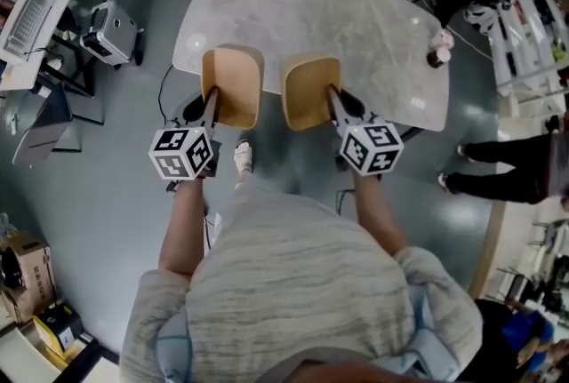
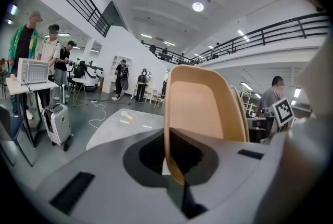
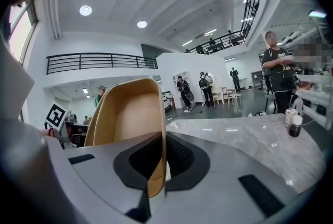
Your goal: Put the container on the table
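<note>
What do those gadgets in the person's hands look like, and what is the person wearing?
The left gripper and right gripper each have a grey body, dark narrow jaws and a white cube printed with black square markers. The person wears a grey streaked top with loose sleeves.

The left container (image 1: pixel 233 86) and the right container (image 1: pixel 311 90) hang side by side over the near edge of the counter (image 1: pixel 356 17); a bottle (image 1: pixel 437 52) stands at its right edge.

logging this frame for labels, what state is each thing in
left gripper, shut on the left container's near wall
right gripper, shut on the right container's near wall
left container, held, open side up, empty
right container, held, open side up, empty
table, small items at its far edges
</note>
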Demonstrator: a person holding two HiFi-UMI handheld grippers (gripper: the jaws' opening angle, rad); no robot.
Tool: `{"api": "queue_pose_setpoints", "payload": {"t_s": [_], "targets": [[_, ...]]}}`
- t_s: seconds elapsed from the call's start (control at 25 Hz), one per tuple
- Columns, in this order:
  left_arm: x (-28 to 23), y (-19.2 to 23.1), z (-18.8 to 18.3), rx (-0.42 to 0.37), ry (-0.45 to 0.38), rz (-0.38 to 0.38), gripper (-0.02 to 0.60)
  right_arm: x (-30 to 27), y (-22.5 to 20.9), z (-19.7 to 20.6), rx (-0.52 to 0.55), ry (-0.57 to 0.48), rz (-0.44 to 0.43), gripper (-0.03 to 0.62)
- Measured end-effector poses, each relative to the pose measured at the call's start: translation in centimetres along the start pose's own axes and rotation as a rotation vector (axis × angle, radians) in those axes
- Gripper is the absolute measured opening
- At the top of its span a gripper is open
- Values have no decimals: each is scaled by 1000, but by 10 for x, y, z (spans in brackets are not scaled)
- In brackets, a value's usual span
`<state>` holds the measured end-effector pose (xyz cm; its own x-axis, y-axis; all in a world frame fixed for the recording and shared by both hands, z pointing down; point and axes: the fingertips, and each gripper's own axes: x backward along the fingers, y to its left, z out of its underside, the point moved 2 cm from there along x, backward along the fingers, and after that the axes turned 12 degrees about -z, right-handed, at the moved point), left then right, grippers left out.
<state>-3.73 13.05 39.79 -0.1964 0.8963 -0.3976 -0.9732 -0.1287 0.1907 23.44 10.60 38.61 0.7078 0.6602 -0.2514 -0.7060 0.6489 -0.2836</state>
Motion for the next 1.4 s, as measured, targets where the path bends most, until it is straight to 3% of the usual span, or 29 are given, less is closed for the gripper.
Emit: {"api": "queue_pose_setpoints", "payload": {"t_s": [0.32, 0.88, 1.4], "targets": [[-71, 55, -49, -14, 24, 31, 5, -88, -18, -32, -27, -5, 36, 6], [-158, 148, -90, 1, 18, 55, 5, -201, -39, -58, -37, -19, 107, 6], [-202, 159, -92, 22, 63, 69, 5, -242, -59, -51, -60, 51, 99, 6]]}}
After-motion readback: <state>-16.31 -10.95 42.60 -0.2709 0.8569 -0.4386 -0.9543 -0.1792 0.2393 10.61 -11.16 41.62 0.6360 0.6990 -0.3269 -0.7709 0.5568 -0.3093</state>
